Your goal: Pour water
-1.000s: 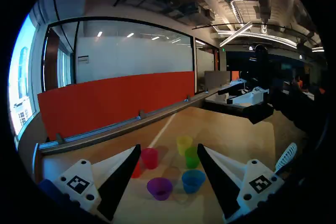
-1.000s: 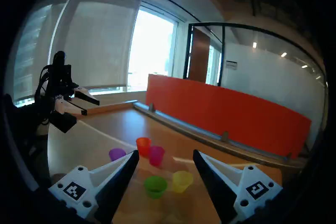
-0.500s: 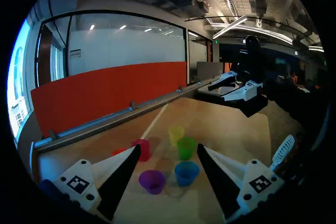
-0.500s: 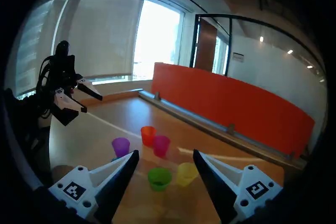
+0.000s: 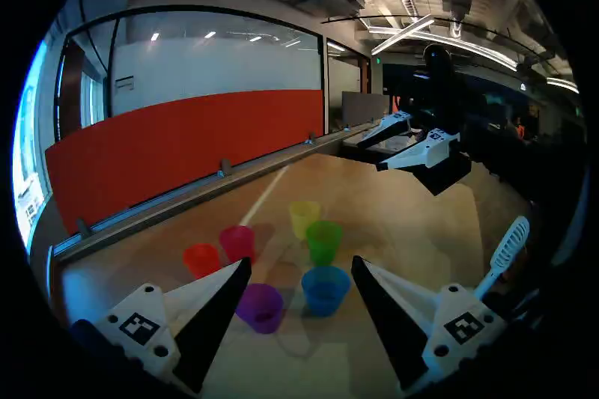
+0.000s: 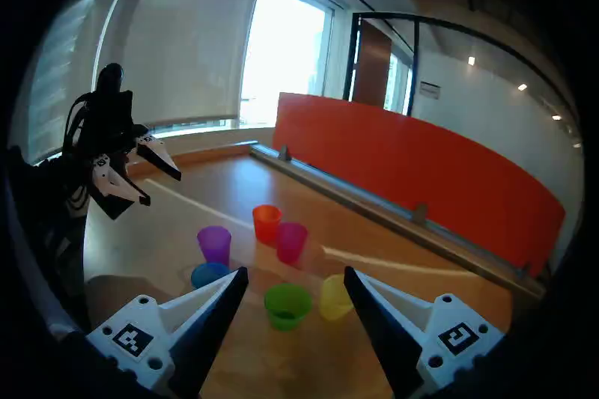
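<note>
Nearest in the left gripper view, the left hand-held gripper (image 5: 299,272) has its two dark fingers spread wide with nothing between them. Each white finger base carries a square black-and-white coded tag (image 5: 140,328). In the right gripper view, the right hand-held gripper (image 6: 294,279) is spread and empty in the same way and wears tags of the same kind.

Just past the left fingertips, six small translucent plastic cups stand on the wooden worktop (image 5: 419,234). All are upright, long axis vertical, mouths up, tapering toward the base. The purple cup (image 5: 260,308) and blue cup (image 5: 325,290) are closest, side by side. Behind them the red cup (image 5: 201,259) and magenta cup (image 5: 236,243) stand close together on one side, with the green cup (image 5: 323,240) and yellow cup (image 5: 304,218) on the other, yellow farthest. The group sits away from the worktop's edges, nearer the long edge that carries the metal rail (image 5: 224,172). Their walls look too dim to tell whether any holds water.

Farther off in the left gripper view, the right hand-held gripper hangs above the worktop's far end, fingers apart. Beyond the rail stands an orange partition (image 5: 187,137) under a glass wall.
</note>
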